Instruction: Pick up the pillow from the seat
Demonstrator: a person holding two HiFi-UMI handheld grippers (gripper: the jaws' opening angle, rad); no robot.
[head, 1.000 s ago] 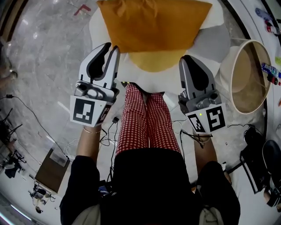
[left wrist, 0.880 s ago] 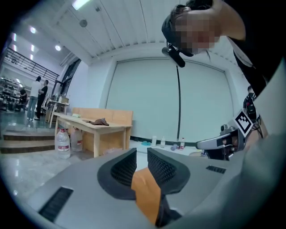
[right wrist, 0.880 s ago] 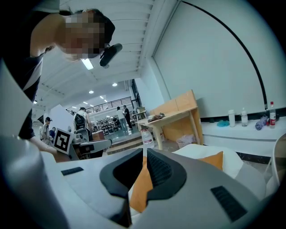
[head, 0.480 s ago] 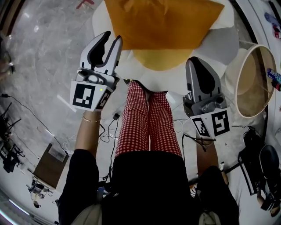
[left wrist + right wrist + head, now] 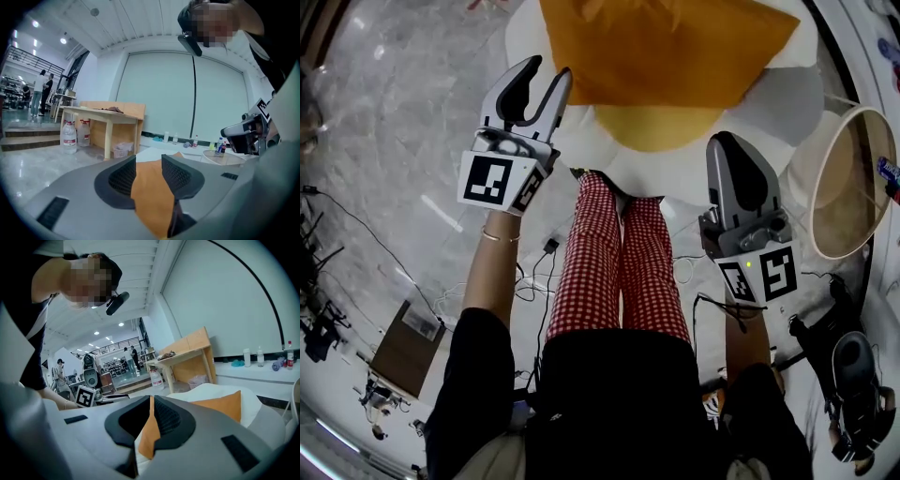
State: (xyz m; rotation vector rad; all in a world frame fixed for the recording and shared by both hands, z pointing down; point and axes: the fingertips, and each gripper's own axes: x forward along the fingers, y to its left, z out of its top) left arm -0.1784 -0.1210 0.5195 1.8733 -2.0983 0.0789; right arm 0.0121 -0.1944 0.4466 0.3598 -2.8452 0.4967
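Left hand-held gripper (image 5: 546, 75) has moved farther out toward the pillow's left near corner since a second ago, and its jaws have just been opening. Pillow (image 5: 666, 47) is orange and lies flat on the white seat (image 5: 778, 103), at the far side of the head view; it looks closer in frame than before. A darker yellow piece (image 5: 661, 127) shows under its near edge; cannot tell if it is part of the pillow.

Left hand-held gripper's jaws stand apart. In the left gripper view orange fabric fills the gap between the pads, with no pad seen pressing on it. Its right jaw tip overlaps the pillow's left edge in the head view; contact unclear.

Right hand-held gripper (image 5: 729, 141) sits near the seat's near right edge, short of the pillow, jaws together with nothing gripped, only a sliver of orange seen past them.

Person's red checked trousers (image 5: 619, 262) are between the two hand-held grippers. Round beige stand (image 5: 848, 187) is just right of the seat. Wooden bench (image 5: 108, 115) with water jugs (image 5: 69, 136) beside it is far left. Cables (image 5: 534, 281) lie on the marble floor (image 5: 394, 112).
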